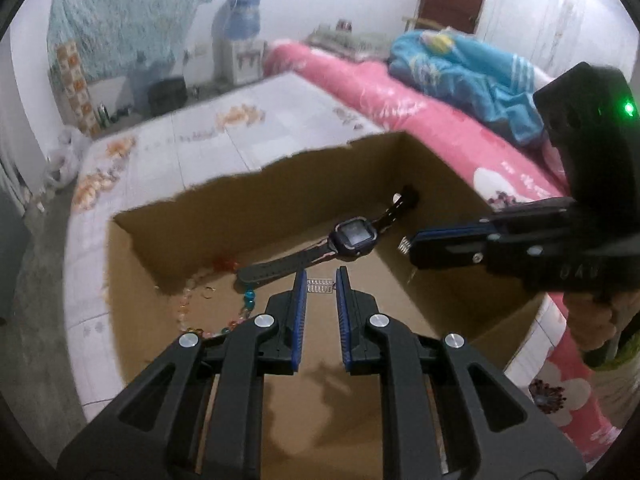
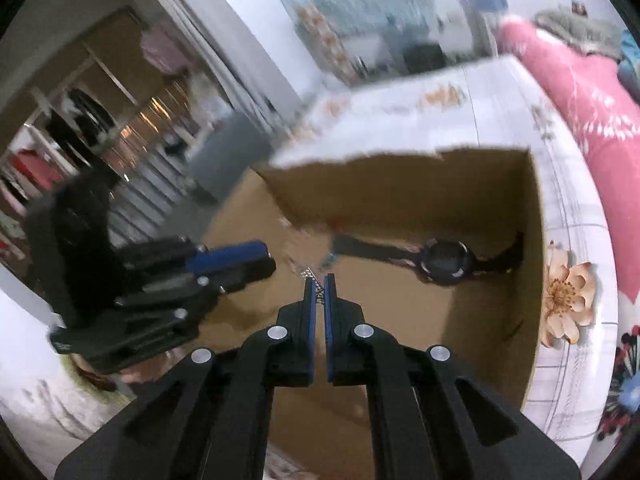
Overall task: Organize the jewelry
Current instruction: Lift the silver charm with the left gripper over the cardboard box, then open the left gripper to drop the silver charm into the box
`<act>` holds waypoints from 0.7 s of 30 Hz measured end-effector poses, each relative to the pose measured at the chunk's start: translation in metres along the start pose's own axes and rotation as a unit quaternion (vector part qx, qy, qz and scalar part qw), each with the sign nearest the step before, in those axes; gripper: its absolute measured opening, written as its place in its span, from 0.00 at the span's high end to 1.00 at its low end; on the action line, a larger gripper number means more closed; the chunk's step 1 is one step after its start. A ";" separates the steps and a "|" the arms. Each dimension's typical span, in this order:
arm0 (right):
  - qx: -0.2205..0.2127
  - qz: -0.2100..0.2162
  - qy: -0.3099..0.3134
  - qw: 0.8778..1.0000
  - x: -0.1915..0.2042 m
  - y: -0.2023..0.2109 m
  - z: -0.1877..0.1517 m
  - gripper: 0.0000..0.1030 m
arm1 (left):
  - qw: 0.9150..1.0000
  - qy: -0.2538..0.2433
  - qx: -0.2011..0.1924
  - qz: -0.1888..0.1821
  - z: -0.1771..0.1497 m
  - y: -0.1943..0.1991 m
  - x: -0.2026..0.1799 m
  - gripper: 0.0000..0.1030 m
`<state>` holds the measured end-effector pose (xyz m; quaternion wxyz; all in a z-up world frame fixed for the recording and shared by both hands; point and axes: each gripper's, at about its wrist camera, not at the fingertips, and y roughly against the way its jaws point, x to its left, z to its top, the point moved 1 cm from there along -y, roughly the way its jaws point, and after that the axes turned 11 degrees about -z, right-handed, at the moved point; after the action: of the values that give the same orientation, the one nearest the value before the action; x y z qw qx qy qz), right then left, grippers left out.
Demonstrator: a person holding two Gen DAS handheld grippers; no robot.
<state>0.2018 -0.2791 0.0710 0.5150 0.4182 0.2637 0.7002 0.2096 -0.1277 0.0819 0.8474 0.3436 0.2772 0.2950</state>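
An open cardboard box [image 1: 256, 196] holds a dark wristwatch [image 1: 352, 236], a string of coloured beads [image 1: 186, 304] and a small ring [image 1: 209, 291]. My left gripper [image 1: 320, 276] hovers over the box floor, shut on a short silver chain piece [image 1: 320, 285] that spans its blue pads. At the right, over the box's right side, my right gripper [image 1: 412, 246] carries a silver bit [image 1: 403, 246] at its tip. In the right wrist view the right gripper [image 2: 319, 280] is shut on silver links [image 2: 319, 294], with the watch [image 2: 446, 262] beyond and the blurred left gripper [image 2: 270, 258] at left. Whether both silver pieces are one chain I cannot tell.
The box stands on a table covered with a white floral cloth [image 1: 208, 128]. A pink bedspread [image 1: 400, 96] with a blue garment [image 1: 472, 76] lies to the right. A water dispenser [image 1: 240, 48] stands by the far wall. A hand [image 1: 592, 320] holds the right gripper.
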 end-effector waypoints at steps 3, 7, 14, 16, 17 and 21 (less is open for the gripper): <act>0.012 -0.019 0.006 1.000 -0.005 -0.012 0.004 0.95 | 1.000 0.013 0.011 0.003 0.003 -0.013 0.003 0.81; 0.008 -0.012 -0.005 1.000 -0.013 -0.008 0.003 0.94 | 1.000 0.019 0.006 0.001 0.003 -0.014 0.004 0.73; -0.015 -0.013 -0.018 1.000 -0.025 0.014 -0.003 0.80 | 1.000 0.024 -0.010 0.002 0.002 0.002 0.001 0.72; -0.027 -0.010 -0.023 0.999 -0.027 0.026 -0.007 0.79 | 1.000 0.022 -0.019 0.001 0.002 0.012 -0.001 0.71; -0.033 -0.009 -0.025 0.999 -0.027 0.031 -0.007 0.77 | 1.000 0.020 -0.024 0.001 0.001 0.017 -0.002 0.67; -0.080 -0.019 -0.032 0.996 -0.033 0.067 -0.017 0.60 | 0.998 0.020 -0.055 0.012 -0.011 0.051 -0.001 0.50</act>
<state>0.1573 -0.3315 0.1053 0.5683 0.3929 0.1985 0.6952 0.1863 -0.0938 0.1133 0.8556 0.2939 0.2735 0.3266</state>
